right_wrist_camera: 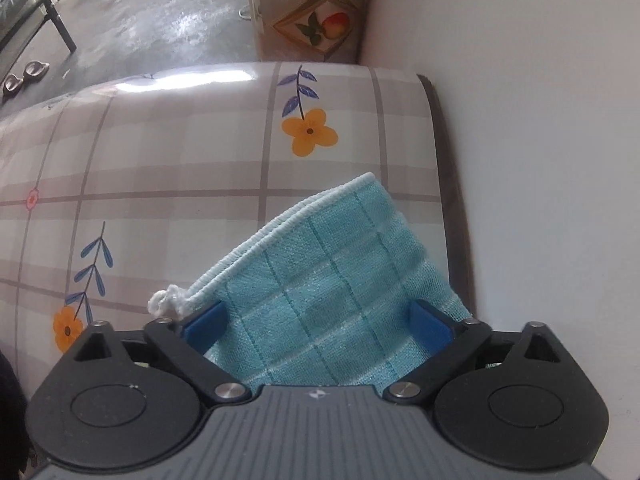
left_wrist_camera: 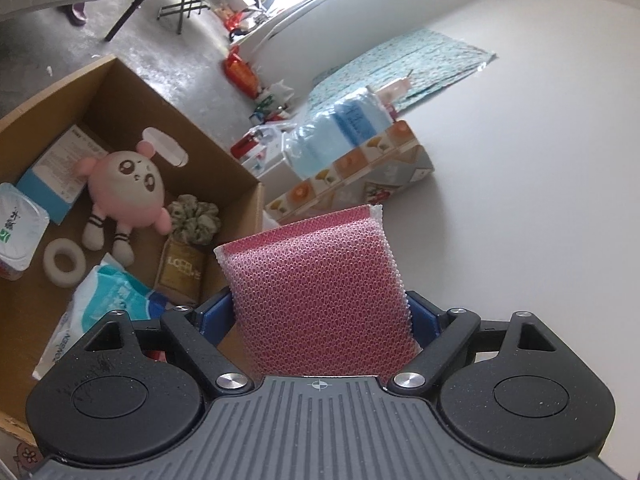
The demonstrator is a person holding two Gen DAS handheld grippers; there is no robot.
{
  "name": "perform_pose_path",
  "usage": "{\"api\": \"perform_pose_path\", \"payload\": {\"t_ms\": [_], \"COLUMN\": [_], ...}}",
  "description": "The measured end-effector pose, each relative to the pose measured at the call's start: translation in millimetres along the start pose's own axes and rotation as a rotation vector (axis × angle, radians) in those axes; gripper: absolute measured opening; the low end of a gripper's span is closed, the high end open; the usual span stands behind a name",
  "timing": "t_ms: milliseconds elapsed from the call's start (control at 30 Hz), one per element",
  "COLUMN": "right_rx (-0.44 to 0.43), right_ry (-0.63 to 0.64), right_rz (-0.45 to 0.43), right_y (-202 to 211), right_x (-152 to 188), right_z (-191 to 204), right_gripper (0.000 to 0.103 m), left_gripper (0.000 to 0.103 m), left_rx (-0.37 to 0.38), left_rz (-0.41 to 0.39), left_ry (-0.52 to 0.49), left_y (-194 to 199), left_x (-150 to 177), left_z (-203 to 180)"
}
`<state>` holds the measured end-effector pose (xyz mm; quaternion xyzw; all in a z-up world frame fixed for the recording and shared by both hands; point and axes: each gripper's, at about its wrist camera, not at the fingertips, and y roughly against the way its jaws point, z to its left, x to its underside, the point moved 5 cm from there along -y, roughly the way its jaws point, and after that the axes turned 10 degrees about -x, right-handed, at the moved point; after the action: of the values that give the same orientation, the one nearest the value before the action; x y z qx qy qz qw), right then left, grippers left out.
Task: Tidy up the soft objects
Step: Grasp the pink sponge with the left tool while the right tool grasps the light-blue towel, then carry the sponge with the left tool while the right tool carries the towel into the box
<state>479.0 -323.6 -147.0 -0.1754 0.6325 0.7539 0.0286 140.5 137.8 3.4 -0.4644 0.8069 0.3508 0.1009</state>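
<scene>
Your left claw is clamped on a pink mesh scouring sponge, its blue fingers pressed against the two sides so the sponge stands up out of the grip. It hangs by the near corner of an open cardboard box, and the sponge is beside that corner, not inside.

The box already holds a pink plush doll lying face up, a green scrunchie just beside the doll's arm, a white tape roll, a teal-and-white tissue pack, a small brown packet under the scrunchie, a white tub with a printed lid at the left wall and a blue-and-white flat carton behind the doll.

Beyond the box, a bag of light blue masks lies on a fruit-patterned box against the white wall.

Your right claw points steeply down over a worktop covered in a checked, flower-printed cloth. A folded teal microfibre cloth with white stitched edges lies on the worktop near the wall-side edge, right between the blue fingers. The claw stands wide apart; its left finger touches the cloth's edge, and I cannot tell whether the right one does. A white loop sticks out at the cloth's left corner.
</scene>
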Motion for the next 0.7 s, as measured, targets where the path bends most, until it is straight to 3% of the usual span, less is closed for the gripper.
{"api": "perform_pose_path", "payload": {"t_ms": [67, 133, 200, 367, 500, 700], "right_rx": [-0.002, 0.005, 0.027, 0.045, 0.000, -0.107], "right_ry": [0.014, 0.009, -0.006, 0.034, 0.045, 0.064], "right_rz": [-0.022, -0.046, -0.060, -0.128, -0.229, -0.400], "right_y": [7, 16, 20, 32, 62, 133], "right_x": [2, 2, 3, 10, 14, 46], "right_z": [2, 3, 1, 16, 29, 54], "right_gripper": [0.078, 0.038, 0.024, 0.015, 0.014, 0.014], "left_gripper": [0.087, 0.087, 0.087, 0.087, 0.087, 0.087], "left_rx": [0.009, 0.019, 0.027, 0.034, 0.039, 0.079], "left_rz": [-0.005, -0.002, 0.002, -0.007, -0.023, -0.056], "left_ry": [-0.005, -0.005, -0.007, -0.012, -0.028, -0.044], "left_y": [1, 2, 3, 9, 21, 47], "left_x": [1, 3, 5, 12, 15, 24], "left_z": [-3, -5, -8, -14, -20, -29]}}
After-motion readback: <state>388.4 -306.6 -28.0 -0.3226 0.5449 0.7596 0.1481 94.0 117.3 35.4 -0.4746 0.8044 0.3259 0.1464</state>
